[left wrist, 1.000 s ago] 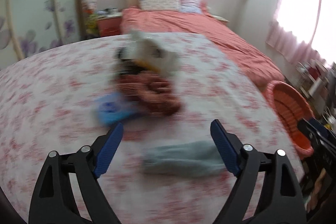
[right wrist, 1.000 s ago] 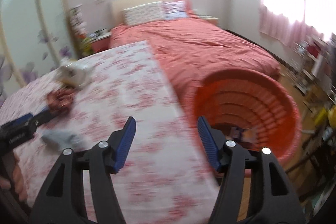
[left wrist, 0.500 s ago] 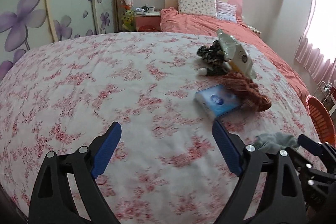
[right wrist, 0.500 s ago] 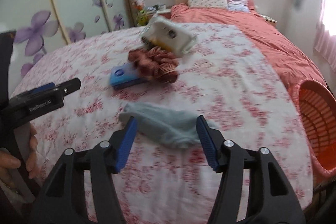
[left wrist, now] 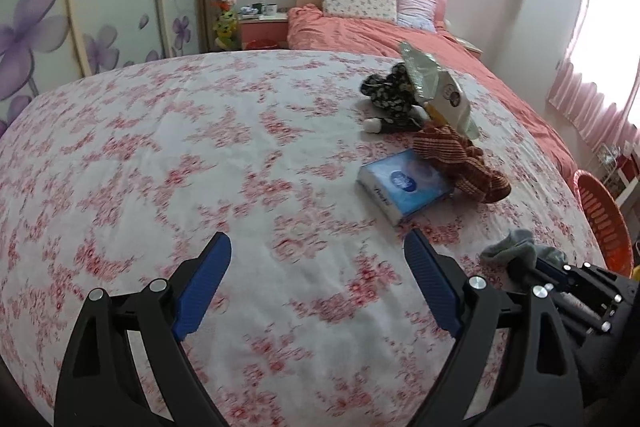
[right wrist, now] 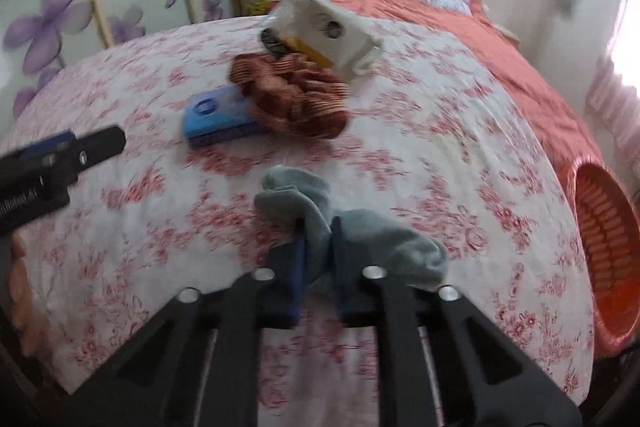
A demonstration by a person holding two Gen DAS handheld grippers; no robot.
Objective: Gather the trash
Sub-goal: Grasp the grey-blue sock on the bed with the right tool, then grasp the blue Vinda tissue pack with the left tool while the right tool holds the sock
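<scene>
So the right gripper [right wrist: 316, 247] was wide apart over the grey-blue sock [right wrist: 320, 215] half a second ago; now its jaws are closing and already pinch the sock's bunched middle. The sock lies at the near edge of the floral bedspread [right wrist: 440, 131], roughly 6 o'clock from the blue tissue pack [right wrist: 218, 117]. The left gripper [left wrist: 316, 287] is spread with nothing in it. I'd guess the orange basket [right wrist: 600, 227] at 3 o'clock is where it goes.

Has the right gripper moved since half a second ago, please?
Yes. The right gripper has advanced toward the blue tissue pack; its jaws, then open around the grey sock, are closing and now pinch it.
</scene>
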